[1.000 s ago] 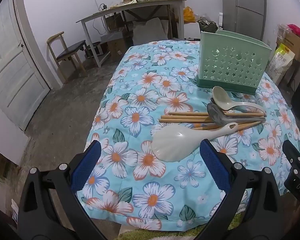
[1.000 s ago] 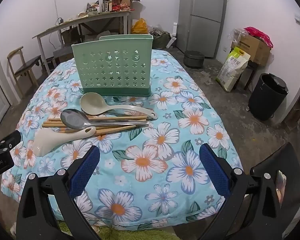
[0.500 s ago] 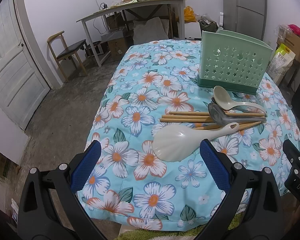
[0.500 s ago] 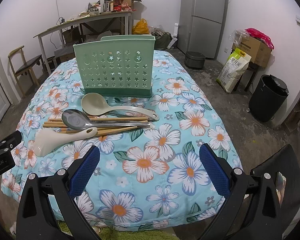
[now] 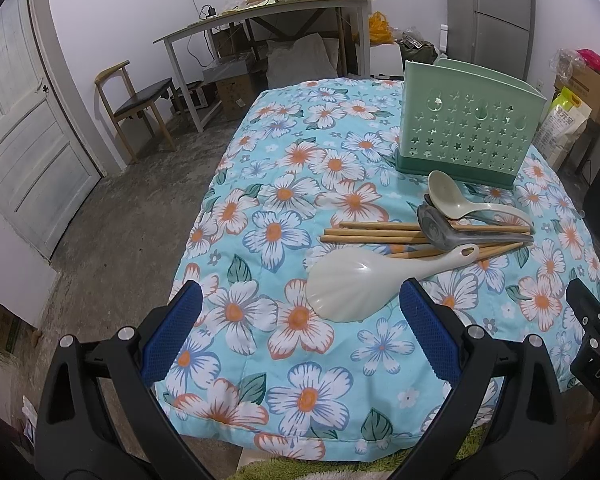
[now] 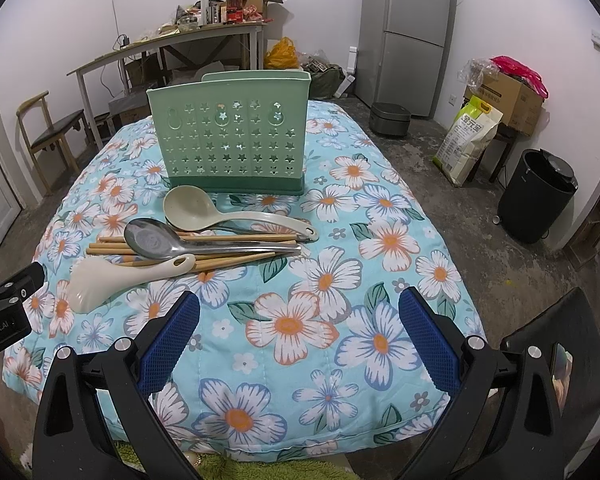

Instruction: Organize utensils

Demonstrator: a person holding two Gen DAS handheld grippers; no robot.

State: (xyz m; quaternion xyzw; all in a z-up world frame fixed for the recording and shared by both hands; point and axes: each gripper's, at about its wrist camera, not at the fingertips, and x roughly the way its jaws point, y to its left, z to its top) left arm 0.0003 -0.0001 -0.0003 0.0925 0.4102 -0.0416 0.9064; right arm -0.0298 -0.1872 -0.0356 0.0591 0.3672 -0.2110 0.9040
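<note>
Utensils (image 6: 204,240) lying piled before green holder (image 6: 230,138) on floral cloth (image 6: 324,280), perhaps 4 chopsticks (image 5: 374,234), left gripper (image 5: 300,328) and right gripper (image 6: 300,330) hovering, jaws gaping wide.

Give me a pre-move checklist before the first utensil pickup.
1. Left gripper open, empty: ok.
2. Right gripper open, empty: ok.
3. Green perforated plastic utensil holder upright on the floral cloth: ok.
4. Holder compartments free: cannot tell, its inside is hidden.
5. White plastic rice paddle nearest the left gripper, its head unobstructed: ok.
6. Steel spoon and beige ladle separated from the wooden chopsticks: not ok, they overlap.
</note>
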